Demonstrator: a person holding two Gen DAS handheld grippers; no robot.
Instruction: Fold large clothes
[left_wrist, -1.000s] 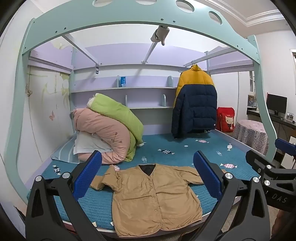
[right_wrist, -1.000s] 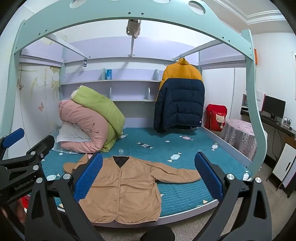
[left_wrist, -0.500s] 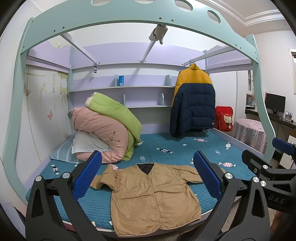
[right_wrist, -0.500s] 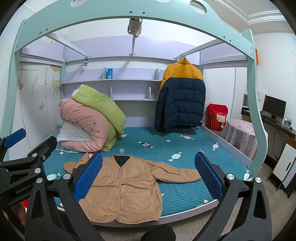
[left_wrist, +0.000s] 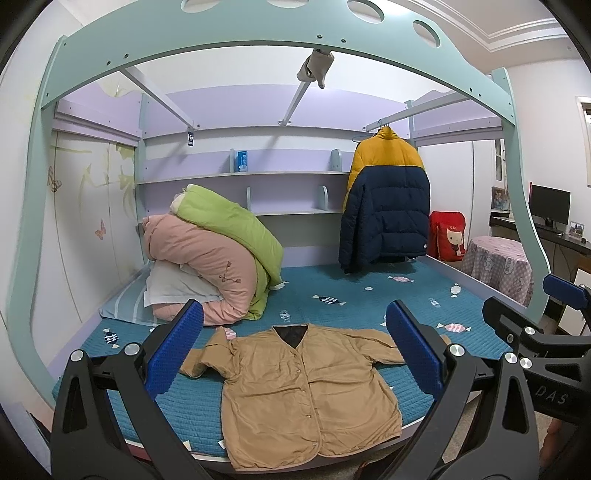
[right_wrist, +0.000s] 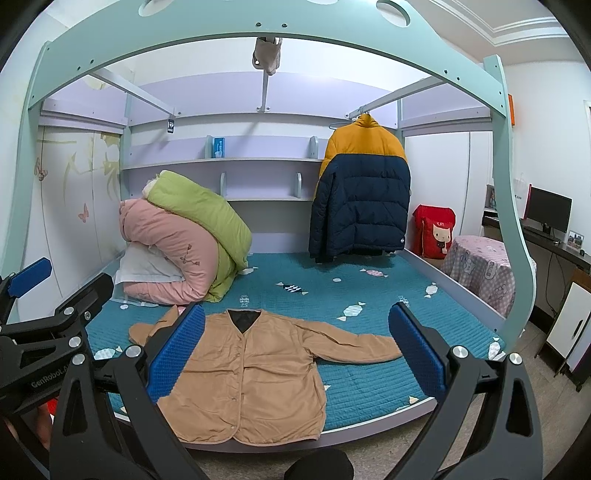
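Two grippers show: the left gripper (left_wrist: 294, 347) and the right gripper (right_wrist: 296, 349), each with two blue pads spread wide apart. Two coats are in the room: one tan jacket (left_wrist: 295, 391) flat at lower centre, and one yellow-and-navy puffer coat (left_wrist: 386, 201) hanging at upper right. Two rolled quilts sit at middle left, one pink quilt (left_wrist: 199, 258) and one green quilt (left_wrist: 229, 221). One red bag (left_wrist: 447, 236), one round covered table (left_wrist: 496, 266) and one monitor (left_wrist: 550, 206) stand at the right edge.
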